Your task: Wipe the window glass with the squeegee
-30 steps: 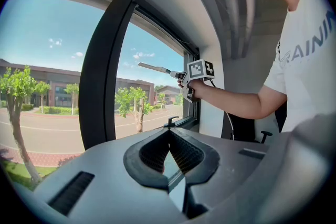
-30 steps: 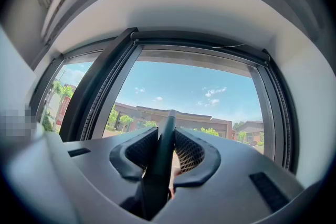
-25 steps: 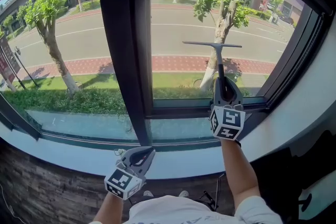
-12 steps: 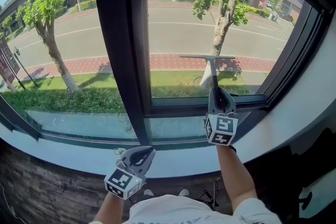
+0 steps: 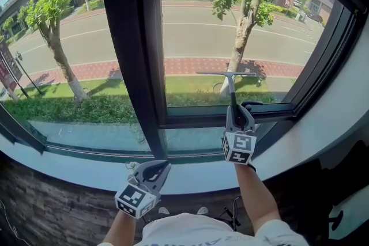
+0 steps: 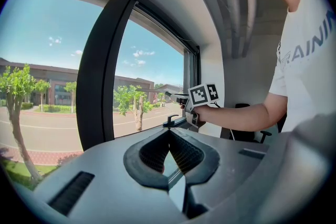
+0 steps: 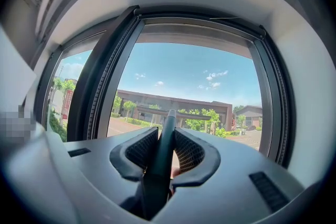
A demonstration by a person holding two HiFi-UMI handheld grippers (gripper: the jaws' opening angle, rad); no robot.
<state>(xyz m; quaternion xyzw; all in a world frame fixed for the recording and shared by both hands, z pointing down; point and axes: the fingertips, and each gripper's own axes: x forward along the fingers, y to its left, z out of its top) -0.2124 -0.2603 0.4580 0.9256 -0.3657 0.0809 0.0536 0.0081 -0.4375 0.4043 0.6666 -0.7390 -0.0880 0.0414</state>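
Squeegee (image 5: 232, 88) pinched in right tool (image 5: 239, 110), left tool (image 5: 160, 166) pressed together; shirt (image 6: 310, 60) print reads "RAININ".

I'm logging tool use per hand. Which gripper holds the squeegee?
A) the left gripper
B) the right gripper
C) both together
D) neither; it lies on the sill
B: the right gripper is clamped on the handle of the squeegee, while the left gripper is shut with nothing in it.

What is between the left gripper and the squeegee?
In the head view, only the white sill and the dark lower window frame separate the left gripper from the squeegee, which the right gripper holds.
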